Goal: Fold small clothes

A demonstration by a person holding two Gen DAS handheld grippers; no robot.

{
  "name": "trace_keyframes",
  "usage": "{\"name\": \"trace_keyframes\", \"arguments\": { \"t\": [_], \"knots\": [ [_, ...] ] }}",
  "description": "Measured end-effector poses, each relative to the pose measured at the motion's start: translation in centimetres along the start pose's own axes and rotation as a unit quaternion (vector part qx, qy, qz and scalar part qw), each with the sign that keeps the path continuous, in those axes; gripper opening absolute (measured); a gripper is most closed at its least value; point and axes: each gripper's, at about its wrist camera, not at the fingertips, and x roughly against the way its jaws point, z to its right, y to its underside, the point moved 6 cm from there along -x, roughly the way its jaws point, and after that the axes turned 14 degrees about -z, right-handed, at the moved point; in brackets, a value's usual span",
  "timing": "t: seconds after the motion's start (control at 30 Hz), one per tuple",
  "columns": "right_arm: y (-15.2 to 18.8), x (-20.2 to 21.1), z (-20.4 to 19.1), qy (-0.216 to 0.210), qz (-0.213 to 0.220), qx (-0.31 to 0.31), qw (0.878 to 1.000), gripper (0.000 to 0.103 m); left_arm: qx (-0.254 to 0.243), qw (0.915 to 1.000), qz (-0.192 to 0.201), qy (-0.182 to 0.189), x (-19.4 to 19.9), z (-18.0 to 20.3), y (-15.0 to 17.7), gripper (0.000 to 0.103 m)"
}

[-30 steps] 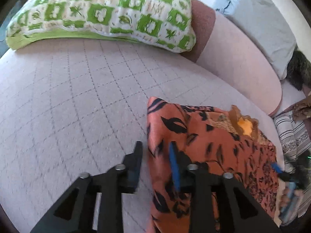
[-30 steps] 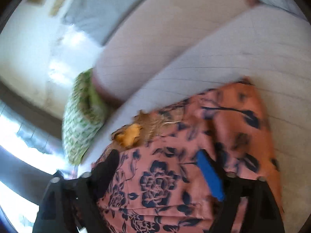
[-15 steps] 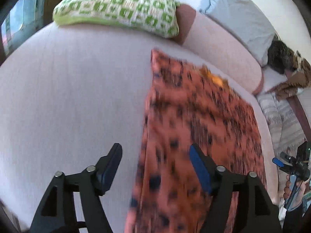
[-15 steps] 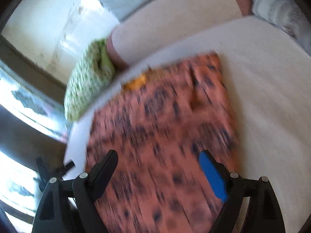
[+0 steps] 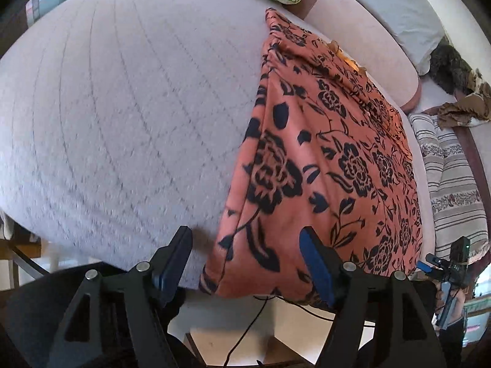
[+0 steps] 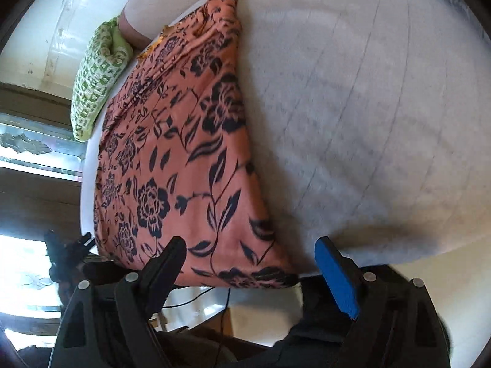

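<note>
Both grippers pulled back, jaws apart; orange floral garment (image 5: 322,159) released, flat.

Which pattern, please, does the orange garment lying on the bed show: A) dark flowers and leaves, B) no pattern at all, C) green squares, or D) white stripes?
A: the orange garment is covered with dark roses and leaves on its orange ground.

Orange floral garment (image 6: 172,141) on grey bedspread (image 6: 353,107) — right gripper (image 6: 250,253) agape, empty
</note>
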Motion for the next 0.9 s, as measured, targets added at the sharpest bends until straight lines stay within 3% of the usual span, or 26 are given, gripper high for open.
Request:
{"name": "trace_keyframes", "arguments": {
  "t": [0.13,0.2,0.27,0.3,0.43,0.47,0.53,0.57,0.67,0.7,0.73,0.77,0.83,0.87,0.9],
  "knots": [
    [0.1,-0.4,-0.4,0.007,-0.006,0.004,1.000,0.088,0.012,0.9992,-0.009,0.037,-0.4,-0.1,0.6,0.073],
    [0.0,-0.8,-0.3,0.018,-0.011,0.008,1.000,0.086,0.013,0.9993,-0.008,0.035,-0.5,-0.1,0.7,0.073],
    [0.1,-1.1,-1.1,0.022,-0.010,0.013,1.000,0.068,0.010,0.9994,-0.007,0.032,-0.4,0.2,1.1,0.072],
    [0.3,-1.0,-1.1,0.020,-0.009,0.014,1.000,0.063,0.011,0.9993,-0.006,0.034,-0.3,0.3,1.3,0.071],
    [0.2,-1.2,-0.6,0.013,-0.011,0.003,1.000,0.060,0.019,0.9990,-0.009,0.040,-0.5,-0.2,1.5,0.070],
    [0.1,-1.2,-0.7,0.014,-0.012,0.004,1.000,0.062,0.019,0.9991,-0.010,0.037,-0.4,-0.3,1.5,0.066],
    [0.0,-1.5,-0.8,0.020,-0.016,0.007,1.000,0.064,0.011,0.9996,-0.020,0.015,-0.8,-0.2,1.6,0.040],
    [-0.1,-1.6,-1.0,0.020,-0.019,0.010,1.000,0.068,0.010,0.9995,-0.029,0.008,-1.2,-0.1,1.7,0.022],
    [-0.1,-1.6,-1.4,0.027,-0.023,0.015,0.999,0.070,0.013,0.9991,-0.039,0.009,-1.3,0.0,1.9,0.014],
    [-0.1,-1.4,-1.6,0.027,-0.017,0.016,0.999,0.068,0.009,0.9992,-0.039,0.008,-1.2,0.1,2.0,0.013],
    [0.1,-1.2,-1.9,0.021,-0.012,0.023,0.999,0.057,0.005,0.9993,-0.036,0.005,-1.1,0.2,2.1,0.013],
    [0.2,-1.1,-1.8,0.020,-0.010,0.022,1.000,0.032,0.001,0.9994,-0.033,0.001,-1.1,0.3,2.1,0.013],
    [0.1,-1.4,-0.7,0.019,-0.010,-0.006,1.000,0.027,0.003,0.9994,-0.034,-0.001,-1.4,0.2,2.0,0.015],
    [0.0,-1.4,-0.4,0.007,-0.013,-0.015,1.000,0.027,0.006,0.9993,-0.035,0.007,-1.5,0.2,1.9,0.024],
    [-0.1,-1.3,-0.4,-0.001,-0.013,-0.018,1.000,0.027,0.004,0.9990,-0.038,0.023,-1.6,0.4,1.9,0.041]
  ]
}}
